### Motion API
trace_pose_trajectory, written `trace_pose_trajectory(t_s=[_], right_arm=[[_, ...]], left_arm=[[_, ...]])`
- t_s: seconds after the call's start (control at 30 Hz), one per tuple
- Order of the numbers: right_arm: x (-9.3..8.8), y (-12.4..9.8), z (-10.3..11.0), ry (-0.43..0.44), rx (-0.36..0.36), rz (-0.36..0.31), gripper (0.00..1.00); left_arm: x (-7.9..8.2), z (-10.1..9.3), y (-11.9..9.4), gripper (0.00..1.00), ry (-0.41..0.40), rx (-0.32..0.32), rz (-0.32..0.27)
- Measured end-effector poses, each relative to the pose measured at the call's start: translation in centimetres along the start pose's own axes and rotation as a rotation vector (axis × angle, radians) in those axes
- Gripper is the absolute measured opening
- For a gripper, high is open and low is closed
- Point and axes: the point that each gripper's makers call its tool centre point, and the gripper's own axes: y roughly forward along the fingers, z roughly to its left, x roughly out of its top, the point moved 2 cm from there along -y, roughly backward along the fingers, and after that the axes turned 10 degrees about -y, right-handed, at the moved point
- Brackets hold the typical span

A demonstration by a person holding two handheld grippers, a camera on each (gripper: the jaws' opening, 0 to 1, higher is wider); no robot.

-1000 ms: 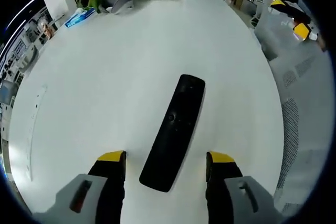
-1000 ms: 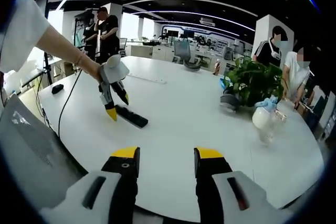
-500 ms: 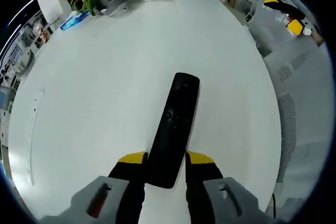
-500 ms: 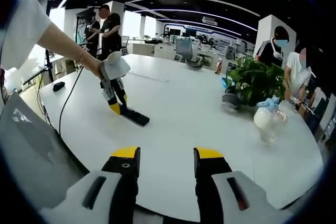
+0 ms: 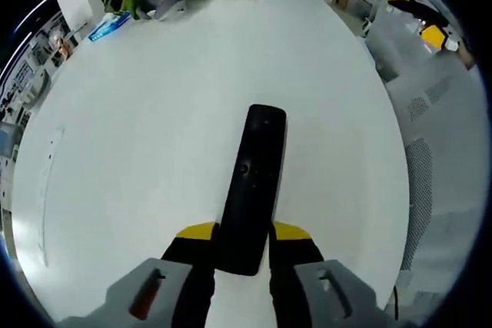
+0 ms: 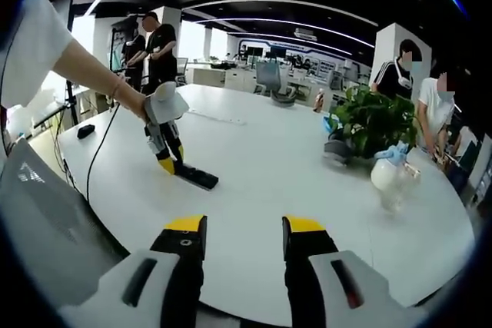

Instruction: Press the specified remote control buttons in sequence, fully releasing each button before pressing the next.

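Black and slim, the remote control [image 5: 254, 190] lies flat on the white round table [image 5: 154, 151], its near end pinched between the yellow-tipped jaws of the left gripper [image 5: 242, 234], which press against both long sides. The far end of the remote points toward the far edge of the table, with a small round button visible about halfway along its face. In the right gripper view the same remote [image 6: 196, 177] sits on the left part of the table [image 6: 292, 182], with the left gripper [image 6: 164, 160] angled down onto its end and a person's hand [image 6: 138, 103] holding the tool. The right gripper [image 6: 234, 228] hovers near the table's near edge, well apart from the remote, its jaws parted with nothing between them. A potted plant [image 6: 374, 122] and a pale bottle [image 6: 387, 174] stand on the right side of the table. Several people [image 6: 157, 44] stand in the office behind.
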Motion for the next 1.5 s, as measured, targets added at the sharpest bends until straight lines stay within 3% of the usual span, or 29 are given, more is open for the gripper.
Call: trace_pose_trajectory(t_s=[0.47,1.5], right_arm=[[0.2,0.0,0.1,-0.012,-0.001,-0.009,0.4],[0.2,0.1,0.9,-0.061,0.04,-0.001,0.39]], left_arm=[[-0.6,-0.9,-0.1,0.19,-0.001,-0.003,0.008],[-2.5,-5.7,-0.5,0.18,0.01,-0.031,0.011]])
